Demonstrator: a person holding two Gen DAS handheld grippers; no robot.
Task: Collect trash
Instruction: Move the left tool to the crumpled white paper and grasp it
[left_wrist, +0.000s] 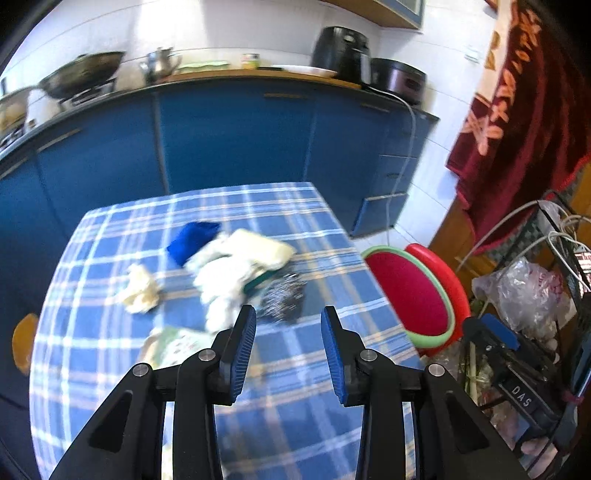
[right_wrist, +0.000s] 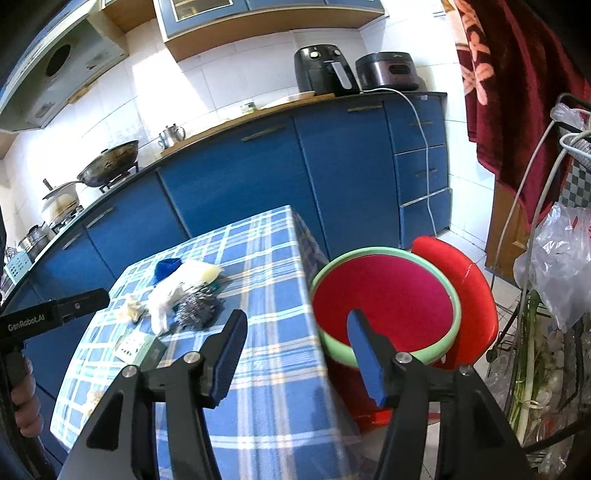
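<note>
On the blue plaid tablecloth (left_wrist: 303, 354) lies a blurred pile of litter: a crumpled paper wad (left_wrist: 138, 290), a white glove-like cloth (left_wrist: 225, 277), a blue piece (left_wrist: 192, 238), a steel wool scrubber (left_wrist: 286, 295) and a printed packet (left_wrist: 173, 345). My left gripper (left_wrist: 288, 314) hovers just short of the scrubber, open with nothing between its pads. My right gripper (right_wrist: 297, 317) is open and empty over the table's right edge, its right finger in front of a red basin with a green rim (right_wrist: 384, 291). The right wrist view shows the same pile, with the scrubber (right_wrist: 195, 308) and the packet (right_wrist: 138, 347).
The basin sits on a red stool (right_wrist: 472, 291) right of the table. Blue kitchen cabinets (right_wrist: 240, 177) run behind, with a wok (right_wrist: 110, 162) and an air fryer (right_wrist: 325, 70) on the counter. A wire rack with plastic bags (right_wrist: 561, 258) stands at far right. A hand (right_wrist: 22, 398) holds the left tool.
</note>
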